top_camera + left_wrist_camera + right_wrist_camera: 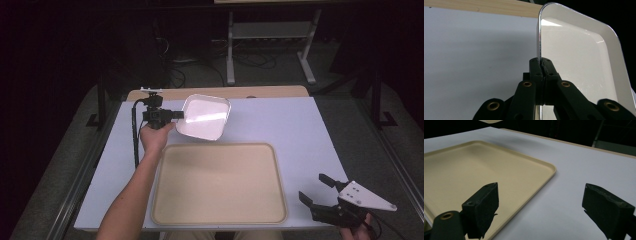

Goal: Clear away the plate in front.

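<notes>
My left hand-held gripper [176,115] is clamped on the rim of the shallow white rounded-square dish [204,117], jaws pinched tight together on its thin edge, as the left gripper view shows with the dish [579,62] standing on edge beyond the black jaws. In the high view the dish hangs tilted, lifted off the white tabletop [300,130], just beyond the far left corner of the large beige rectangular plastic tray [220,184].

What the coming move turns on, as I judge it: the tray lies toward me from the dish, so the dish must travel back over the tray's far rim and down. The grip is on the dish's left edge, so its body extends to the right of my gripper, away from my hand, and will land right of the tray's left rim.

My right hand-held gripper [315,189] rests well apart, beside the tray's near right corner, jaws spread wide with nothing between them; the left hand is plainly the nearer one.
</notes>
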{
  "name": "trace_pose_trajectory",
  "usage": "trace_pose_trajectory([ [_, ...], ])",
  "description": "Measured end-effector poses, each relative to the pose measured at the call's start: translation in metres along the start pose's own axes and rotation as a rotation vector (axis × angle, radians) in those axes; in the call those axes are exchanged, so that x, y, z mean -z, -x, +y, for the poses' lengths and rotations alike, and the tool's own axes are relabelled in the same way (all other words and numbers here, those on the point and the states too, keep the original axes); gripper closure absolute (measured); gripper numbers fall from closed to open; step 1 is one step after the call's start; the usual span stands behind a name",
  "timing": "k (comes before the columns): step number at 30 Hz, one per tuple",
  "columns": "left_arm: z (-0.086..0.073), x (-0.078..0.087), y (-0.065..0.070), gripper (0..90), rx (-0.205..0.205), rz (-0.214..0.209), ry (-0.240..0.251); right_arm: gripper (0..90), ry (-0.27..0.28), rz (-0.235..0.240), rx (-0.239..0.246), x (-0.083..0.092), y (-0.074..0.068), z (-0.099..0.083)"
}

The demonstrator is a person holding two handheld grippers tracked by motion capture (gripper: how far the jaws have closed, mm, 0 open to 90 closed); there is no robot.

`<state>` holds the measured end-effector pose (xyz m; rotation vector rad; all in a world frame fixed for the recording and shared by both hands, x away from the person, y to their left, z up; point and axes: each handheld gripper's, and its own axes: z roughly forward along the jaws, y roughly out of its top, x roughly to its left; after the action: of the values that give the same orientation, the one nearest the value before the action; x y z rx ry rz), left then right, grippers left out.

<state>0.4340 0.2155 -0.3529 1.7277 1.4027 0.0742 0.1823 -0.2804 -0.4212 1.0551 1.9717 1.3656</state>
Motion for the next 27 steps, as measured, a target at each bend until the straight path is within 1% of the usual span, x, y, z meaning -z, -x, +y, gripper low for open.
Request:
trace_pose_trajectory([
  [2, -0.001, 0.002, 0.001, 88.6, -0.001, 0.002, 0.002, 12.9, 0.002, -0.001, -0.001, 0.000, 0.000, 0.000],
  [5, -0.005, 0.009, 0.002, 88.6, -0.004, -0.003, 0.007, 12.9, 0.004, -0.006, 0.000, 0.000, 0.000, 0.000],
  [8, -0.006, 0.013, 0.002, 88.6, -0.015, 0.001, 0.011, 12.9, 0.004, -0.008, 0.002, 0.001, 0.000, 0.000],
  [9, -0.006, 0.016, 0.003, 88.6, -0.026, 0.005, 0.012, 12.9, 0.005, -0.009, 0.002, 0.001, -0.001, 0.000],
  [15, -0.011, 0.020, 0.005, 88.6, -0.041, 0.000, 0.002, 12.9, 0.004, -0.010, 0.006, 0.000, -0.001, 0.000],
  [19, -0.019, 0.021, 0.006, 88.6, -0.050, -0.008, -0.016, 12.9, 0.002, -0.008, 0.006, 0.000, -0.001, 0.000],
  [22, -0.023, 0.023, 0.006, 88.6, -0.051, -0.013, -0.019, 12.9, 0.001, -0.008, 0.007, 0.000, -0.001, 0.000],
  [23, -0.027, 0.025, 0.005, 88.6, -0.053, -0.018, -0.020, 12.9, 0.001, -0.008, 0.010, 0.000, -0.001, 0.000],
  [27, -0.035, 0.029, 0.004, 88.6, -0.051, -0.027, -0.026, 12.9, -0.001, -0.008, 0.012, 0.000, -0.001, 0.000],
])
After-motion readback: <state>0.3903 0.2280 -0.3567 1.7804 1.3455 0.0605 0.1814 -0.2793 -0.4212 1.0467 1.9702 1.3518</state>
